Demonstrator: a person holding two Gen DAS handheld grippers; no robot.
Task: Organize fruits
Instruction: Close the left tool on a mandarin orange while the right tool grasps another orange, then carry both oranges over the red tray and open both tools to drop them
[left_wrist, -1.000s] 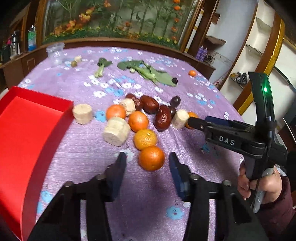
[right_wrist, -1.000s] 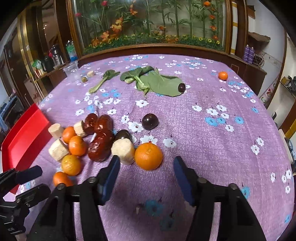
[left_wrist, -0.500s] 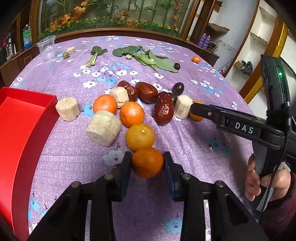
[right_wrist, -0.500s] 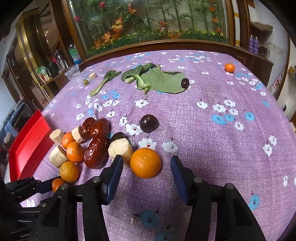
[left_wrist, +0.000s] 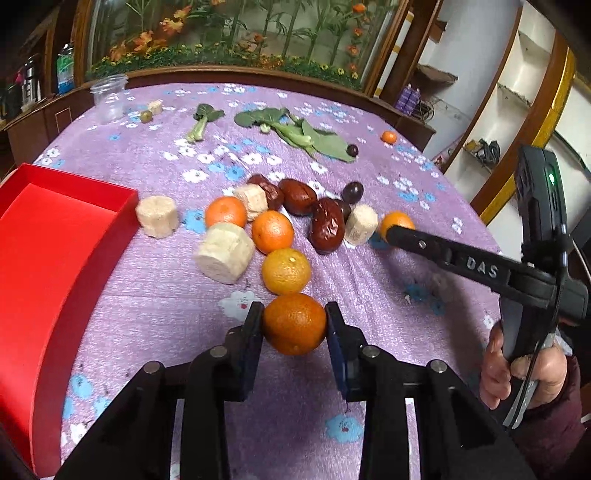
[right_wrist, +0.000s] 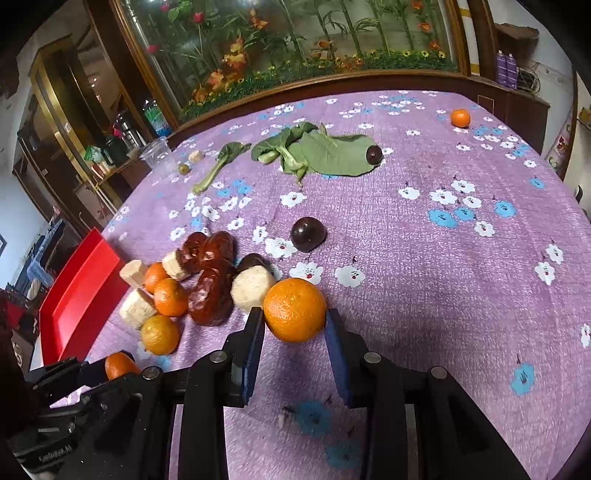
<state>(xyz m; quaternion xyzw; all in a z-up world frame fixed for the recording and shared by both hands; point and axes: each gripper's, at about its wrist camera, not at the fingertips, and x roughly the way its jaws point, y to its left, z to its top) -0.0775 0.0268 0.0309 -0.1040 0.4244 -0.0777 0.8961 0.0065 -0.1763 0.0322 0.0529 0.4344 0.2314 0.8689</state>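
My left gripper (left_wrist: 294, 314) is shut on an orange (left_wrist: 294, 325) at the near end of the fruit pile on the purple flowered tablecloth. The right wrist view shows that same gripper (right_wrist: 98, 369) low at the left, still holding its orange (right_wrist: 119, 364). My right gripper (right_wrist: 294, 318) has its jaws closing on another orange (right_wrist: 294, 308), and both pads touch its sides. In the left wrist view the right gripper (left_wrist: 392, 232) reaches that orange (left_wrist: 398, 220) from the right. A red tray (left_wrist: 55, 240) lies at the left.
Between the grippers lie more oranges (left_wrist: 286, 271), red dates (left_wrist: 327, 227), pale cut chunks (left_wrist: 225, 253) and a dark plum (right_wrist: 307, 233). Leafy greens (right_wrist: 332, 153), a plastic cup (left_wrist: 109, 96) and a small orange (right_wrist: 460, 118) sit farther back. A hand (left_wrist: 517, 373) holds the right gripper's handle.
The left jaws closed from wide apart onto the near orange. The right gripper came forward around its orange, tilted a little, and its jaws narrowed onto the fruit.
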